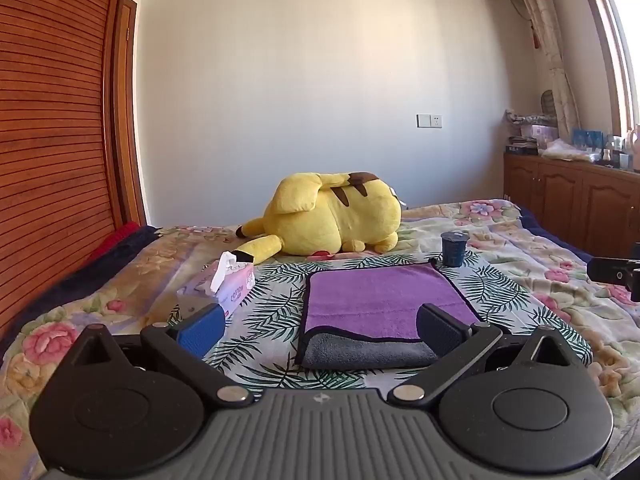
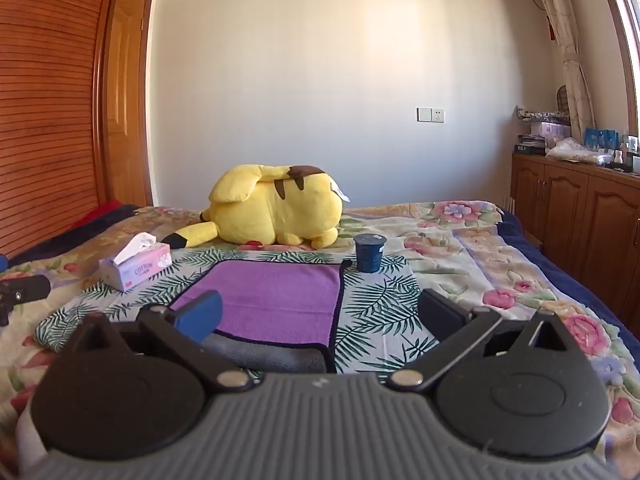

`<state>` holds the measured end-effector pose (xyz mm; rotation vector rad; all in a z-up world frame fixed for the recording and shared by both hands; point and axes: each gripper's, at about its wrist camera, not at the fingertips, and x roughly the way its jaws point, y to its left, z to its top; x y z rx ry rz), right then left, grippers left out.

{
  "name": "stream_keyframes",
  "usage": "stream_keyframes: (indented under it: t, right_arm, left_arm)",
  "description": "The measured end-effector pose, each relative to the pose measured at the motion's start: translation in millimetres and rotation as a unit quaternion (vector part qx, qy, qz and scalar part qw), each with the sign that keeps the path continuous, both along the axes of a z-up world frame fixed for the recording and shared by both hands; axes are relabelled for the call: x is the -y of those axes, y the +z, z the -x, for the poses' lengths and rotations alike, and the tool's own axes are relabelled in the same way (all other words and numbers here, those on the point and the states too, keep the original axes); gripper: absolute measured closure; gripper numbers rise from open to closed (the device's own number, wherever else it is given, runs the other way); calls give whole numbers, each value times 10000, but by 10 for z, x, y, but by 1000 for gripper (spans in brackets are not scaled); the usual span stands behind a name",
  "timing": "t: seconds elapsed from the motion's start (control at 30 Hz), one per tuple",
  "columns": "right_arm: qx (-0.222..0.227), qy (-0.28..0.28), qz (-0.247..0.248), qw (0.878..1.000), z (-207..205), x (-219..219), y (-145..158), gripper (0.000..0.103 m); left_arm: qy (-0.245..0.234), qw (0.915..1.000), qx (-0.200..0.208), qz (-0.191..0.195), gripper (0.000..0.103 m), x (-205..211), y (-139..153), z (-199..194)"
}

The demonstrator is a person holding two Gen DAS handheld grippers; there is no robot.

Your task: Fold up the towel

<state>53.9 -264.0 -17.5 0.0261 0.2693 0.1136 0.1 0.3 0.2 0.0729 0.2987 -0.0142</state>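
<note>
A purple towel [image 1: 380, 300] with a dark edge lies flat on a leaf-print cloth on the bed. Its near edge is turned back and shows the grey underside [image 1: 368, 354]. My left gripper [image 1: 320, 328] is open and empty, just in front of the towel's near edge. In the right wrist view the towel [image 2: 276, 296] lies ahead and slightly left, grey fold [image 2: 272, 354] nearest. My right gripper [image 2: 320, 316] is open and empty over the towel's near right corner. Part of each gripper shows at the edge of the other's view.
A pink tissue box [image 1: 224, 288] sits left of the towel. A dark blue cup [image 1: 454, 248] stands at its far right corner. A yellow plush toy [image 1: 332, 216] lies behind. Wooden cabinets [image 2: 580, 208] line the right wall, a slatted wardrobe [image 1: 52, 120] the left.
</note>
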Motion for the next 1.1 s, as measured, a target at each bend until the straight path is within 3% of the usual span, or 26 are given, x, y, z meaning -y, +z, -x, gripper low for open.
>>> stream_keyframes:
  t: [1.1]
  right_arm:
    - [65, -9, -1, 10000, 21, 35, -2, 0]
  left_arm:
    - [72, 9999, 23, -66, 16, -118, 19, -61]
